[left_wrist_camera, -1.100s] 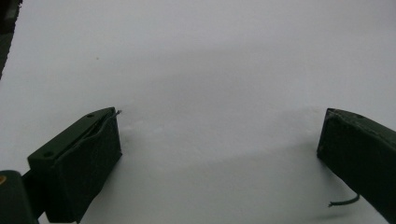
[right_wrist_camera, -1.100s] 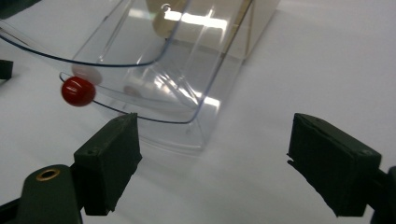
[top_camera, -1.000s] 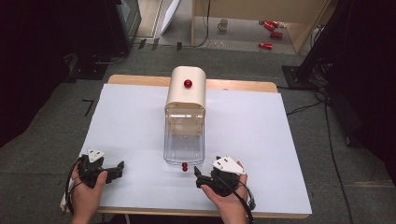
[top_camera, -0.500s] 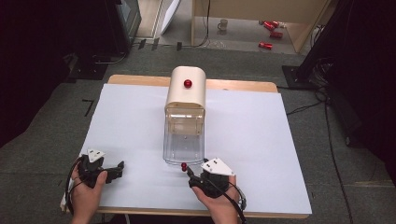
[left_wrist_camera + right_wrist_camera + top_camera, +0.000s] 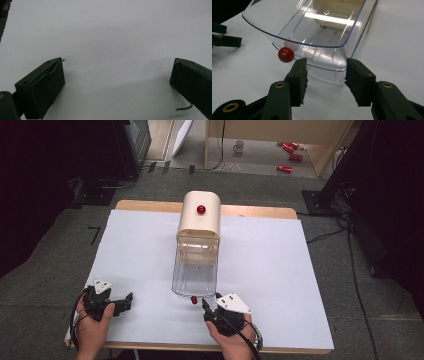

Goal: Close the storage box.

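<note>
Since the earlier frame the right hand-held gripper point(image 5: 325, 75) has shifted left to the clear drawer's point(image 5: 196, 270) near end at mid-worktop point(image 5: 280, 270), jaws closing, nothing pinched yet. Left hand-held gripper point(image 5: 117, 82) spread. Drawer: light, stiff, slick; grip red knob point(image 5: 286, 55).

Left hand point(image 5: 92, 320) at the near left, palm up under the left gripper point(image 5: 125, 301), which points right across the surface; in the left gripper view its jaws stand wide apart, nothing between. Right hand point(image 5: 231, 336) at the near edge holds the right gripper point(image 5: 203, 304) pointing forward-left; jaws have just been closing, half apart, nothing gripped.
</note>
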`<state>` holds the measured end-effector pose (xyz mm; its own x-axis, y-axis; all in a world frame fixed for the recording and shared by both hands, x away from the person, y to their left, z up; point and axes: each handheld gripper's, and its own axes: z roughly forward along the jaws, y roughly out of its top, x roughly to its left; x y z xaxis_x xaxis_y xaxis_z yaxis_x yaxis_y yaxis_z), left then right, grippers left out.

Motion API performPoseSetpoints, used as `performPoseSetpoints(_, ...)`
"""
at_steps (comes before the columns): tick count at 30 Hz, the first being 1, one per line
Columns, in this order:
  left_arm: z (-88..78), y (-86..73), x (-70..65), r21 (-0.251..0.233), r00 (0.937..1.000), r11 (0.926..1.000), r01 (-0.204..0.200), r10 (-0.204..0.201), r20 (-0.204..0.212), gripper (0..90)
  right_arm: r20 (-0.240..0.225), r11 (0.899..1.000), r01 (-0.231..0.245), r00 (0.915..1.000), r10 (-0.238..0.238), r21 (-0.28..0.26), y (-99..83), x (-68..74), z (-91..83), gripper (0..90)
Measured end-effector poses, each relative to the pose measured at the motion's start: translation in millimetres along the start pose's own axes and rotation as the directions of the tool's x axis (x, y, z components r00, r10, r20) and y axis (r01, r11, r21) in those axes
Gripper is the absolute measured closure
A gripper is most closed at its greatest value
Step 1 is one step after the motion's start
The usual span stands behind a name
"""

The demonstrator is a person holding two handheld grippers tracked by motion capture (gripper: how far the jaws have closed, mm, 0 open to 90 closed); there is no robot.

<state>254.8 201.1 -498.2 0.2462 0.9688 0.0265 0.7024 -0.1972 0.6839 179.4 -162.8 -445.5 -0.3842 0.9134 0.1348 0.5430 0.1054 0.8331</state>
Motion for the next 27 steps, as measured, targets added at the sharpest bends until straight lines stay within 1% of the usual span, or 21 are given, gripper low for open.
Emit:
performPoseSetpoints(6, 0.0, 0.0, 0.0, 0.0, 1.0, 1.0, 0.0, 0.0, 0.0, 0.0, -0.001, 1.0, -0.019, 0.9998, 0.019, -0.001, -5.4, -1.2, 0.5, 57.2)
performPoseSetpoints(7, 0.0, 0.0, 0.0, 0.0, 1.0, 1.0, 0.0, 0.0, 0.0, 0.0, 0.001, 1.0, -0.028, 0.9996, 0.028, -0.004, -5.4, -1.3, 1.0, 57.7)
performPoseSetpoints(10, 0.0, 0.0, 0.0, 0.0, 1.0, 1.0, 0.0, 0.0, 0.0, 0.0, 0.007, 0.999, -0.032, 0.9995, 0.032, -0.02, -4.2, -2.8, 2.0, 58.2)
performPoseSetpoints(15, 0.0, 0.0, 0.0, 0.0, 1.0, 1.0, 0.0, 0.0, 0.0, 0.0, 0.0, 0.999, -0.036, 0.9993, 0.036, -0.024, -0.9, -5.3, 3.2, 59.1)
performPoseSetpoints(16, 0.0, 0.0, 0.0, 0.0, 1.0, 1.0, 0.0, 0.0, 0.0, 0.0, -0.007, 0.998, -0.044, 0.999, 0.044, -0.034, 1.3, -6.2, 1.6, 59.5)
performPoseSetpoints(20, 0.0, 0.0, 0.0, 0.0, 1.0, 1.0, 0.0, 0.0, 0.0, 0.0, -0.012, 0.998, -0.037, 0.9993, 0.036, -0.05, 8.0, -7.9, -1.0, 59.7)
performPoseSetpoints(23, 0.0, 0.0, 0.0, 0.0, 1.0, 1.0, 0.0, 0.0, 0.0, 0.0, -0.011, 0.998, -0.031, 0.9995, 0.03, -0.056, 11.7, -9.4, -0.4, 59.7)
performPoseSetpoints(27, 0.0, 0.0, 0.0, 0.0, 1.0, 1.0, 0.0, 0.0, 0.0, 0.0, -0.012, 0.997, -0.04, 0.9992, 0.039, -0.067, 18.9, -13.3, 2.5, 60.2)
